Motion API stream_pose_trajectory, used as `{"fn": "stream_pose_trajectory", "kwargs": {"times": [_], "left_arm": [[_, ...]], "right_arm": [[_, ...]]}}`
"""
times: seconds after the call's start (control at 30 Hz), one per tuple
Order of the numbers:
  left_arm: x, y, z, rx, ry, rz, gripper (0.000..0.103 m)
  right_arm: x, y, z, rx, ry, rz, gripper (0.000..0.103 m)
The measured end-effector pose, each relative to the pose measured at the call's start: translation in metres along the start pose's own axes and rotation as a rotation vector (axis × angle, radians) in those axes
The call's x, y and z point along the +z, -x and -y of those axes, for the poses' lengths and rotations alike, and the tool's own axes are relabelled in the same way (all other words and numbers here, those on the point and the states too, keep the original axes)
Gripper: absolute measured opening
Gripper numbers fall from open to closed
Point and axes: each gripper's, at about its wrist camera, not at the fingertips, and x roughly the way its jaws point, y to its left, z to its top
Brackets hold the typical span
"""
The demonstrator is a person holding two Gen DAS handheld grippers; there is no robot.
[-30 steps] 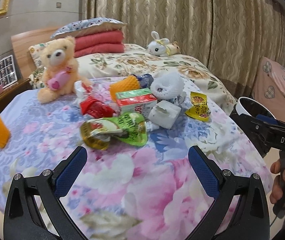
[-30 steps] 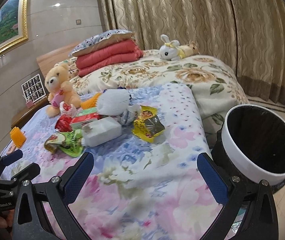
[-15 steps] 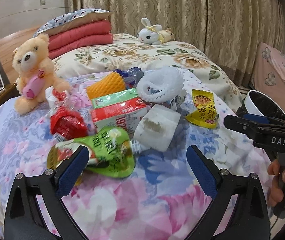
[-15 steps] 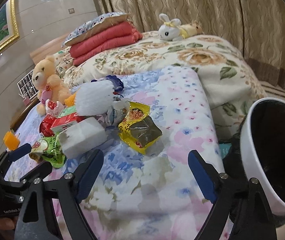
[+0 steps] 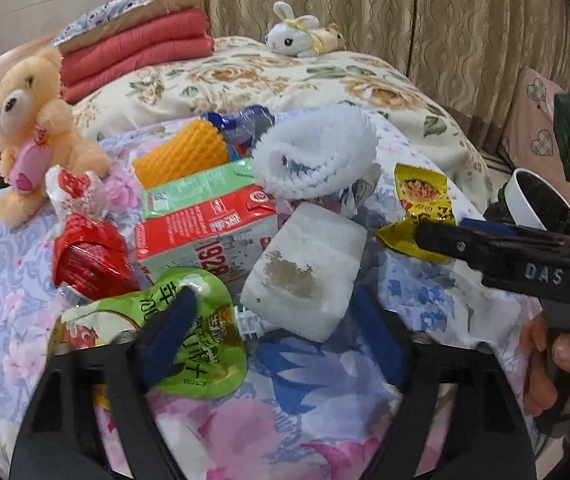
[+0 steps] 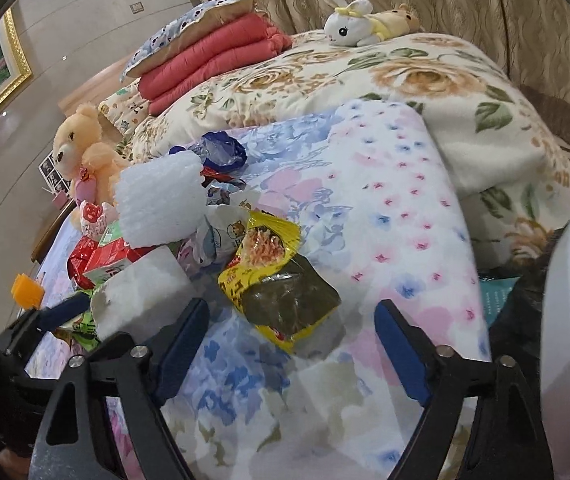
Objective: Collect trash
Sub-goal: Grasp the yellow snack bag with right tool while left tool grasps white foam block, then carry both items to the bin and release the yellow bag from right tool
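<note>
A pile of trash lies on the flowered bedspread. In it are a green drink pouch, a white foam block, a red milk carton and a yellow snack packet. My left gripper hovers low over the pile with its jaws closing. The pouch's cap and the block's near corner lie between its fingers, and the pads do not press on them. My right gripper straddles the near end of the yellow packet, jaws closing, with its pads clear of the packet.
A white-rimmed black bin stands beside the bed at the right. A teddy bear, a white foam net, an orange foam net and a red wrapper crowd the pile. Folded red quilts and a toy bunny lie farther back.
Both grippers have moved forward and down toward the trash pile, which now looms larger. Both pairs of jaws have narrowed. The right gripper now straddles the yellow packet.
</note>
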Motion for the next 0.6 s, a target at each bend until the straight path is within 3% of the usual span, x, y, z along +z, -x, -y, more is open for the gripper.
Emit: {"fn": "stream_pose_trajectory", "kwargs": {"times": [0.07, 0.1, 0.17, 0.2, 0.37, 0.6], "left_arm": [[0.000, -0.003, 0.002, -0.031, -0.003, -0.018, 0.049], [-0.001, -0.003, 0.003, -0.036, -0.008, -0.021, 0.049], [-0.003, 0.002, 0.006, -0.036, -0.024, -0.005, 0.047], [-0.004, 0.006, 0.008, -0.041, -0.031, 0.003, 0.047], [-0.008, 0.021, 0.017, -0.061, -0.039, 0.033, 0.045], [-0.010, 0.036, 0.033, -0.116, -0.029, 0.053, 0.045]], "right_arm": [[0.001, -0.004, -0.001, 0.013, 0.000, -0.010, 0.061], [0.001, -0.005, -0.002, 0.019, -0.001, -0.013, 0.054], [0.000, -0.006, -0.002, 0.021, 0.002, -0.016, 0.021], [-0.001, -0.006, -0.001, 0.025, -0.001, -0.019, 0.016], [-0.008, 0.009, 0.005, 0.045, -0.026, 0.010, 0.009], [-0.017, 0.043, 0.015, 0.042, -0.036, 0.048, 0.007]]}}
